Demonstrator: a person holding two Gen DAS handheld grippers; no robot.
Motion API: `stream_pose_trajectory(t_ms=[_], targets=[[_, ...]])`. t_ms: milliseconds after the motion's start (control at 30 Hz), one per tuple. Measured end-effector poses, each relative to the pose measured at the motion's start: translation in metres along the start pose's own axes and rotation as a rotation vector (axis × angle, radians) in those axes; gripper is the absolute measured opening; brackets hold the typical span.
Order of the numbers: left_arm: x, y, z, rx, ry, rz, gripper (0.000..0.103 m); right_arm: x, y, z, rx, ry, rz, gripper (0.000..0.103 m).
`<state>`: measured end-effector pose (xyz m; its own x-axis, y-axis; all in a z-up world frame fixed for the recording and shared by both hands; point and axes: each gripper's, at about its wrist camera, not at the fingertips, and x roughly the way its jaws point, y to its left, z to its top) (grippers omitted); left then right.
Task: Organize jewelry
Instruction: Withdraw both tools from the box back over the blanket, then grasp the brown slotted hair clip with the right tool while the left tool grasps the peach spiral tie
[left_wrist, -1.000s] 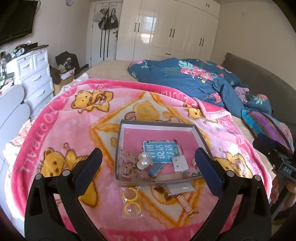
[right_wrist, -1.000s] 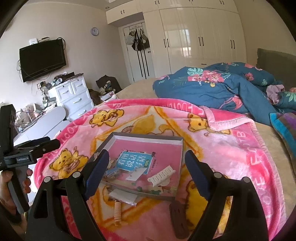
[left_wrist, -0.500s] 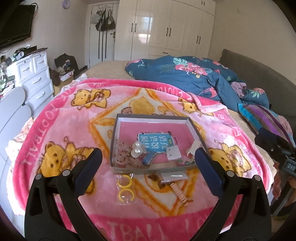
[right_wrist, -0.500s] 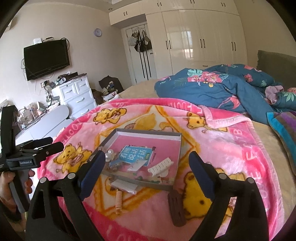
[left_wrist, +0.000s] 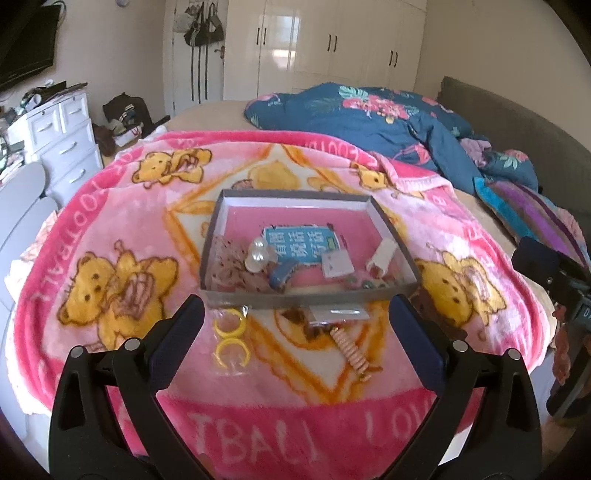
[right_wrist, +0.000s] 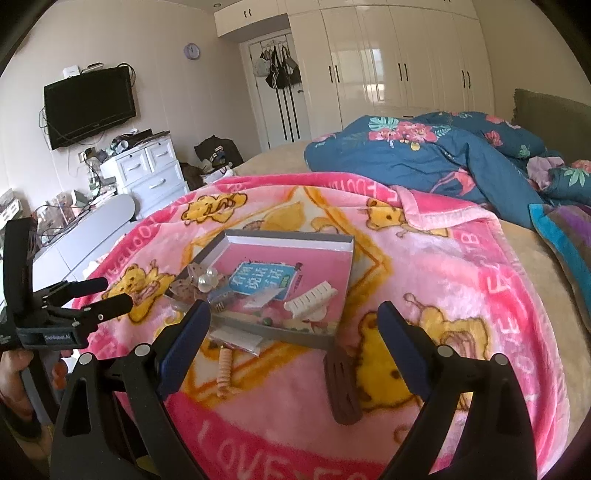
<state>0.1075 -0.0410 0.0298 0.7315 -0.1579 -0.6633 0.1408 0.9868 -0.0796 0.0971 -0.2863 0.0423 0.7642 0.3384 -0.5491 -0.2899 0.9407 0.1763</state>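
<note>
Spread over the bed, a pink bear-print fleece blanket (left_wrist: 122, 221) carries a shallow grey cardboard tray (left_wrist: 391, 229) of trinkets. Two yellow plastic hoop earrings (left_wrist: 229, 338) in a clear slippery packet lie just before it; a pinch at the packet's edge is judged best. The left gripper (left_wrist: 295, 343) and right gripper (right_wrist: 293, 345) are held wide apart, empty.

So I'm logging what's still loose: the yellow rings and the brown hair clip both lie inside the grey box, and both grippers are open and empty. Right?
Not quite. The yellow rings and the brown hair clip lie on the blanket, outside the grey box, as both wrist views show. The left gripper and right gripper are open and empty.
</note>
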Motion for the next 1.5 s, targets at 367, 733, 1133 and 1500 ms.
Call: stream_pose_trajectory(t_ms=[367, 733, 1133, 1500], targets=[[0.020, -0.015, -0.024, 0.020, 0.062, 0.001, 0.094, 0.011, -0.010, -0.022, -0.005, 0.059, -0.011, 0.091], [0.041, -0.024, -0.042, 0.011, 0.127, -0.006, 0.094, 0.020, -0.029, -0.041, 0.021, 0.102, -0.028, 0.091], [0.071, -0.040, -0.056, 0.015, 0.198, -0.020, 0.094, 0.050, -0.049, -0.063, 0.033, 0.191, -0.038, 0.091], [0.096, -0.046, -0.064, 0.011, 0.251, -0.030, 0.094, 0.113, -0.059, -0.085, 0.012, 0.314, -0.045, 0.086]])
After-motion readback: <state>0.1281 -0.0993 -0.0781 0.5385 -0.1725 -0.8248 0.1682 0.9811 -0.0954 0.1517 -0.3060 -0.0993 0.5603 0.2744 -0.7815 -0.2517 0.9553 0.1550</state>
